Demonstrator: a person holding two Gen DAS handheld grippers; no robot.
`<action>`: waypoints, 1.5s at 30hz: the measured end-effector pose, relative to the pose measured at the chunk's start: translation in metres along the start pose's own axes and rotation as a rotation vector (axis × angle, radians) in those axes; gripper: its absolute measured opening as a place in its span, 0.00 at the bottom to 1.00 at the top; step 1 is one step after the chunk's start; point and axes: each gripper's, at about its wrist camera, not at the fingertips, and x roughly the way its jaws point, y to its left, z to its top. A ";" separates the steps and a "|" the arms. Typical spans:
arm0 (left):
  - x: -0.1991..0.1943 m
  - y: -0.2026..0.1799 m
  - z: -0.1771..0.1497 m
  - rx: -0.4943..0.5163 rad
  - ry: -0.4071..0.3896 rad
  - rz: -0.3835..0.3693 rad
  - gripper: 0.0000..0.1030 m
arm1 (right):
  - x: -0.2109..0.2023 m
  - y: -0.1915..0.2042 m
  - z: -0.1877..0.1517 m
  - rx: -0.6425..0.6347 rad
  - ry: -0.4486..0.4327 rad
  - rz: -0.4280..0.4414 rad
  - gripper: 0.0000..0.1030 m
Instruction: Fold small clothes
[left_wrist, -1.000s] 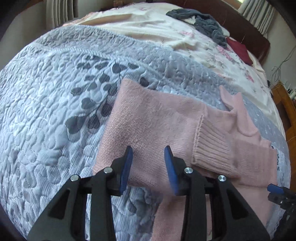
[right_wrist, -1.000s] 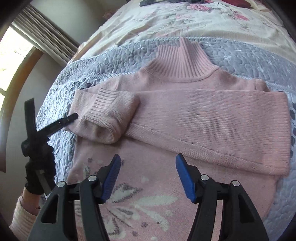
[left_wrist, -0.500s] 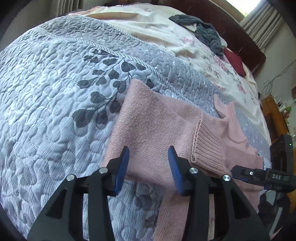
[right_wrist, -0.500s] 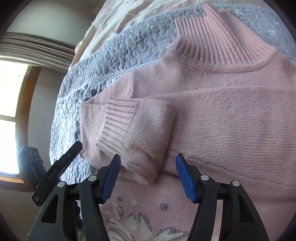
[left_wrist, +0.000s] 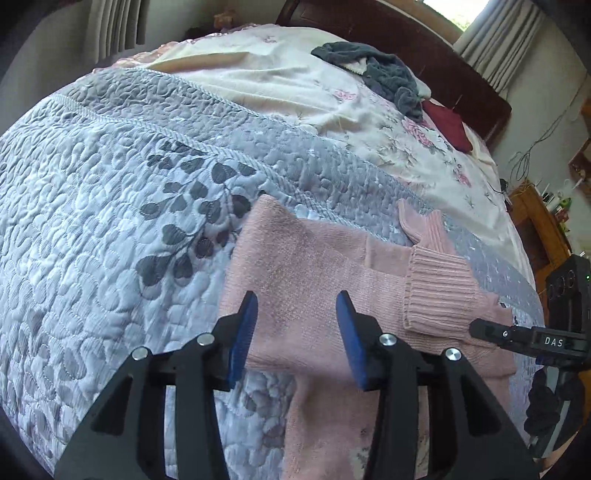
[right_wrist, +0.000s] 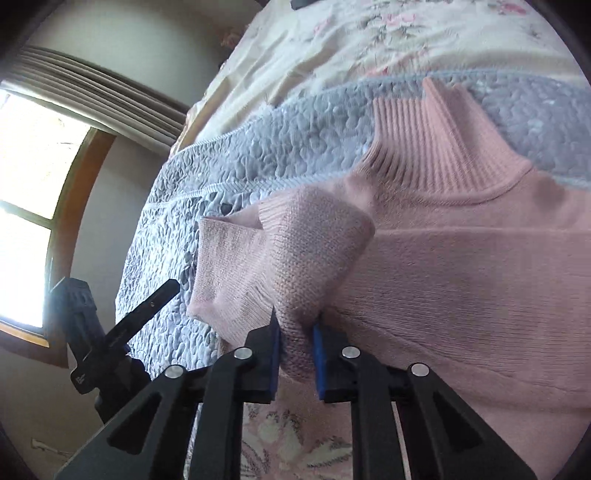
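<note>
A: What does the left wrist view show?

B: The left gripper (left_wrist: 295, 332) hangs with its jaws wide apart and nothing between them, over a pink sweater (left_wrist: 314, 269). The sweater lies flat on a grey quilt (left_wrist: 110, 221) that covers a bed. A folded sleeve with a ribbed cuff (left_wrist: 439, 295) crosses the sweater at 3 o'clock. The tip of the right gripper (left_wrist: 480, 328) touches the sweater just past that cuff. At 12 o'clock, well apart, a dark garment (left_wrist: 384, 74) lies on a floral sheet (left_wrist: 295, 81).

A: And the right wrist view?

B: The right gripper (right_wrist: 295, 347) is closed on a bunched fold of the sleeve (right_wrist: 314, 251), pinched at 6 o'clock. The ribbed collar (right_wrist: 443, 147) sits at 1 o'clock, with the quilt (right_wrist: 295, 129) behind it. The left gripper (right_wrist: 162, 295) shows at 9 o'clock, apart from the cloth.

A: What could go wrong?

B: I judge the pinch may take only the top layer of knit. If it is pulled sideways, the loose fabric could slip out. If the lower layer is caught too, the body could drag and bunch the fold. With the left gripper holding nothing down, the whole sweater could slide on the quilt.
</note>
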 end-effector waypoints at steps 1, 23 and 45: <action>0.002 -0.007 0.000 0.008 0.004 -0.012 0.43 | -0.010 -0.003 0.000 -0.009 -0.015 -0.020 0.14; 0.089 -0.071 -0.029 0.130 0.162 -0.013 0.43 | 0.000 -0.118 -0.025 0.109 0.018 -0.207 0.16; 0.094 -0.073 -0.024 0.131 0.192 -0.027 0.46 | 0.050 -0.026 -0.012 -0.250 0.076 -0.431 0.38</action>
